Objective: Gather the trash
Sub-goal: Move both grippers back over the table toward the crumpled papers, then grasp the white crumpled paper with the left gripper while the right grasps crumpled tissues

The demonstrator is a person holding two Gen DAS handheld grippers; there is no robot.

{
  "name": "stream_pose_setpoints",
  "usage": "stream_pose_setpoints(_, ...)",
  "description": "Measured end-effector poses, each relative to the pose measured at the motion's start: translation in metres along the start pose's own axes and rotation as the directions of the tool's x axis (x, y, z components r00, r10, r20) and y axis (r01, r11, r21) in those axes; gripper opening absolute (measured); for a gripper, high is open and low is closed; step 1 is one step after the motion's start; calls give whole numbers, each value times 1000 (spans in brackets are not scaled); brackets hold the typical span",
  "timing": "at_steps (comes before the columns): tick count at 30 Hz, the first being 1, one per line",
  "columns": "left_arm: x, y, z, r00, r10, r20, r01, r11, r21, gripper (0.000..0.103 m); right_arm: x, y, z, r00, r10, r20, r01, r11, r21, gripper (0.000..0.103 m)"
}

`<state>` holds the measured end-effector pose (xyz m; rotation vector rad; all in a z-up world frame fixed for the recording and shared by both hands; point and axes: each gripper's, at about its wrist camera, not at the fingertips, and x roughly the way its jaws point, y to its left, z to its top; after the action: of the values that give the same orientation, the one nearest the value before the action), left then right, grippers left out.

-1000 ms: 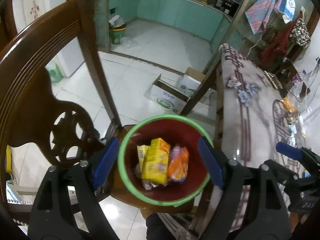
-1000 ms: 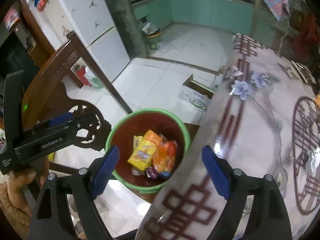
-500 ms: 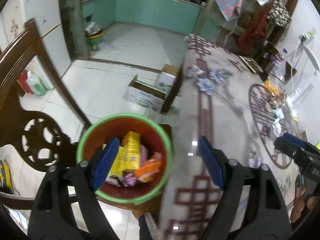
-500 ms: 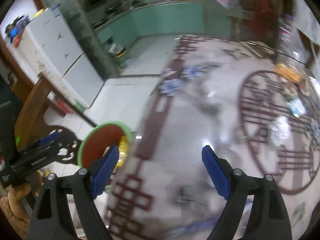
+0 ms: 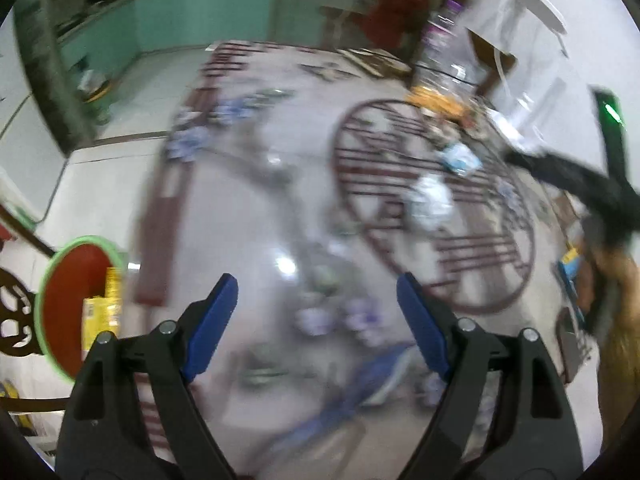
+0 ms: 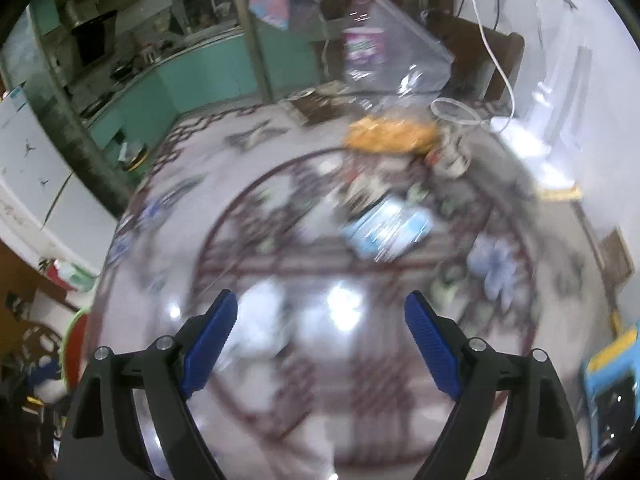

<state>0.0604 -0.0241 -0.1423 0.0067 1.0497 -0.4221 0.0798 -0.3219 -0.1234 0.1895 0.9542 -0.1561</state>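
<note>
A red bin with a green rim (image 5: 72, 304) stands at the table's left edge and holds yellow wrappers (image 5: 102, 304); its edge also shows in the right wrist view (image 6: 74, 344). My left gripper (image 5: 316, 320) is open and empty above the patterned table (image 5: 256, 216). My right gripper (image 6: 320, 332) is open and empty above the table's round motif. A blue and white wrapper (image 6: 384, 230) lies ahead of it, and white crumpled trash (image 5: 432, 200) lies ahead of the left gripper. Both views are blurred.
An orange snack bag (image 6: 390, 134), a clear plastic bag with a bottle (image 6: 384, 56) and a white cable (image 6: 496, 56) sit at the table's far side. A blue box (image 6: 610, 364) lies at the right. A carved wooden chair (image 5: 16, 320) stands beside the bin.
Both grippers have swung right, from over the bin to over the table. The bin has slid to the left edge of both views. Both stay open.
</note>
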Motion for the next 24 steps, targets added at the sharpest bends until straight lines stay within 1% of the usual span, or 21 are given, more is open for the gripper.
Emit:
stream_pose_setpoints(2,10,-23,4,1000,-10,-15,10,1000,11,82,22,-14,21,1000,-1,-18,0,1000,-13,86)
stream_pose_setpoints(6,25,-50,14,999,11,-32,-10,1000,24,83,79,-28,56,998,-1,-58,-1,1000,-20,86)
stream_pose_setpoints(8,35,-60,23,999,18,-41,-17,1000,19,83,112,-35,70,995,22,-100,-22,1000,6,86)
stream_pose_setpoints(11,50,-73,36,999,16,-47,-15,1000,19,83,146,-42,86,990,66,-123,-60,997,49,86)
stream_pose_setpoints(12,60,-79,44,999,17,-51,-15,1000,22,83,158,-43,91,989,64,-137,-59,997,42,85)
stream_pose_setpoints(13,66,-83,47,998,15,-55,-14,1000,22,83,167,-42,95,986,53,-155,-50,998,27,82)
stream_pose_setpoints(14,73,-87,52,998,12,-61,-10,1000,21,83,179,-40,97,981,41,-189,-40,999,6,72)
stream_pose_setpoints(15,86,-92,58,997,4,-73,-2,1000,21,83,190,-40,98,974,53,-220,-55,998,-4,67)
stream_pose_setpoints(16,95,-97,62,997,1,-83,1,1000,25,83,196,-42,98,971,64,-229,-67,998,-5,67)
stream_pose_setpoints(17,106,-102,66,995,1,-98,3,1000,31,83,196,-43,98,975,72,-209,-76,997,-11,59)
stream_pose_setpoints(18,115,-105,69,994,-3,-110,7,999,35,83,194,-44,99,978,78,-193,-83,996,-18,55)
stream_pose_setpoints(19,125,-108,73,992,-9,-124,14,999,39,83,189,-47,100,980,96,-175,-102,995,-22,49)
stream_pose_setpoints(21,145,-116,77,988,-27,-151,35,998,51,83,172,-55,100,979,147,-143,-149,989,1,49)
stream_pose_setpoints(24,166,-124,78,981,-37,-190,52,996,75,83,145,-68,94,979,183,-90,-182,983,21,49)
